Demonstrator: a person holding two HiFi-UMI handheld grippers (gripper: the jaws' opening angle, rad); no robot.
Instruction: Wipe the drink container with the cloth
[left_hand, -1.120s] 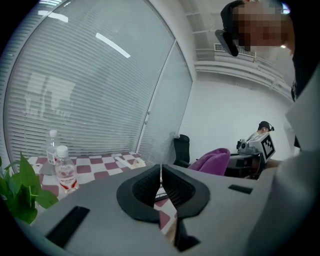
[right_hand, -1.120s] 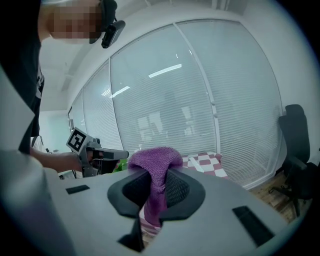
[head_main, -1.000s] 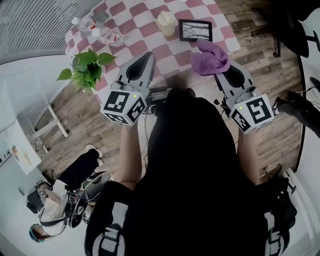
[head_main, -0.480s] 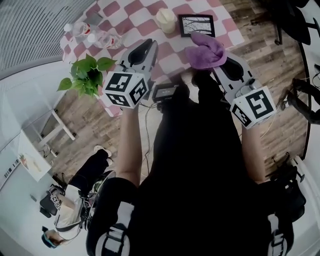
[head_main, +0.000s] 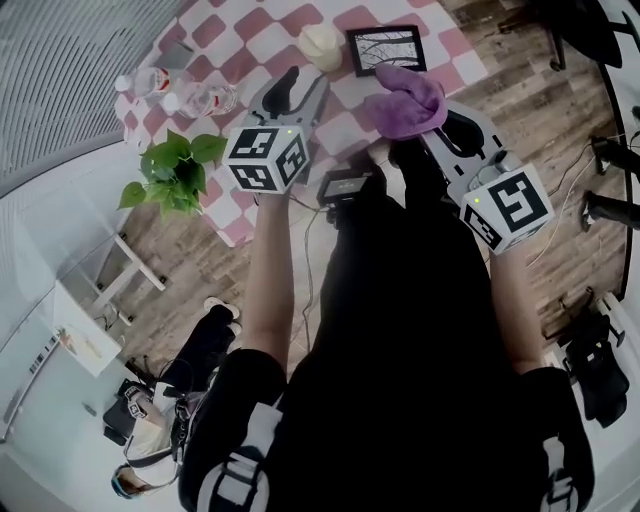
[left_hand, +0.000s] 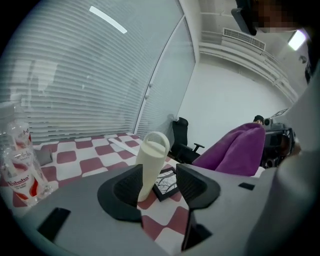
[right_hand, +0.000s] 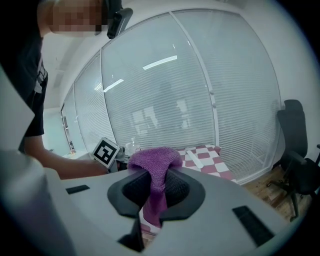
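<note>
A cream drink container (head_main: 320, 45) with a loop handle stands upright on the checkered table (head_main: 250, 30). My left gripper (head_main: 292, 85) hovers over the table just short of it. Its jaws are opening and nothing is pressed between them. In the left gripper view the container (left_hand: 150, 162) shows through the gap of the left gripper (left_hand: 157, 182), farther off. My right gripper (head_main: 437, 125) is shut on a purple cloth (head_main: 405, 100), which bunches over its tips. In the right gripper view the cloth (right_hand: 156, 167) hangs pinched between the jaws of the right gripper (right_hand: 157, 187).
A black picture frame (head_main: 385, 50) lies just right of the container. Two plastic water bottles (head_main: 200, 97) stand at the table's left side. A potted plant (head_main: 175, 160) sits by the table's near left corner. An office chair (right_hand: 295, 145) stands on the wooden floor.
Both grippers have moved forward over the table. The left gripper's jaws have gone from shut to open. The right gripper still holds the cloth.
</note>
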